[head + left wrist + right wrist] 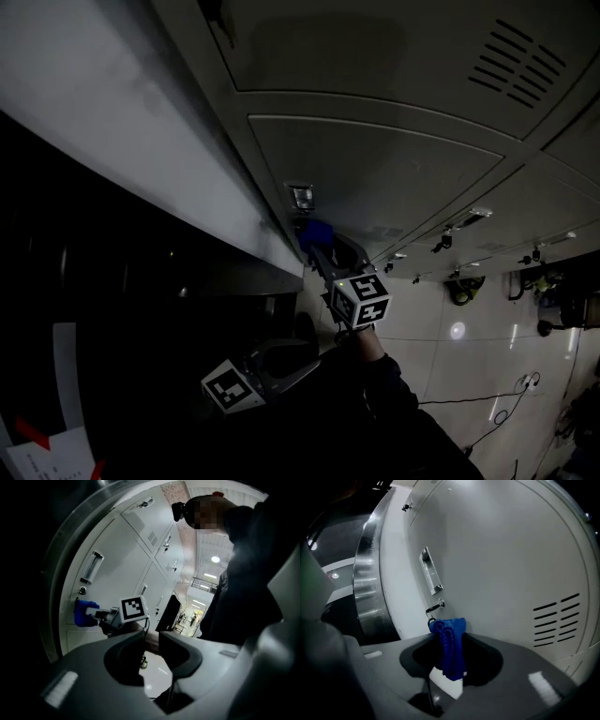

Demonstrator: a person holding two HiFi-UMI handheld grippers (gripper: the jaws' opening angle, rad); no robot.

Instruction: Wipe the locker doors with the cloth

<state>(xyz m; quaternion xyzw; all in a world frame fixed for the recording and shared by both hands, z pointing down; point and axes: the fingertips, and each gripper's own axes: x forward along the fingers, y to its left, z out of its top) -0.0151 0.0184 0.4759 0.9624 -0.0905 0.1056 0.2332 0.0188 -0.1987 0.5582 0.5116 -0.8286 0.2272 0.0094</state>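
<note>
My right gripper (449, 639) pinches the blue cloth (451, 656) between its jaws and presses it to the grey locker door (501, 559), just below the key (436, 606) and the recessed handle (431, 571). My left gripper (150, 637) hangs nearer me, left of the right one, with its jaws slightly apart and nothing between them.

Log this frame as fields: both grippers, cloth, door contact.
right gripper: jaws shut on blue cloth
left gripper: jaws a narrow gap apart, nothing between, held away from the door
blue cloth: bunched, sticks out past the jaw tips
contact: cloth appears against the grey locker door, just below the key lock
door handle: recessed, above the lock, untouched
</note>
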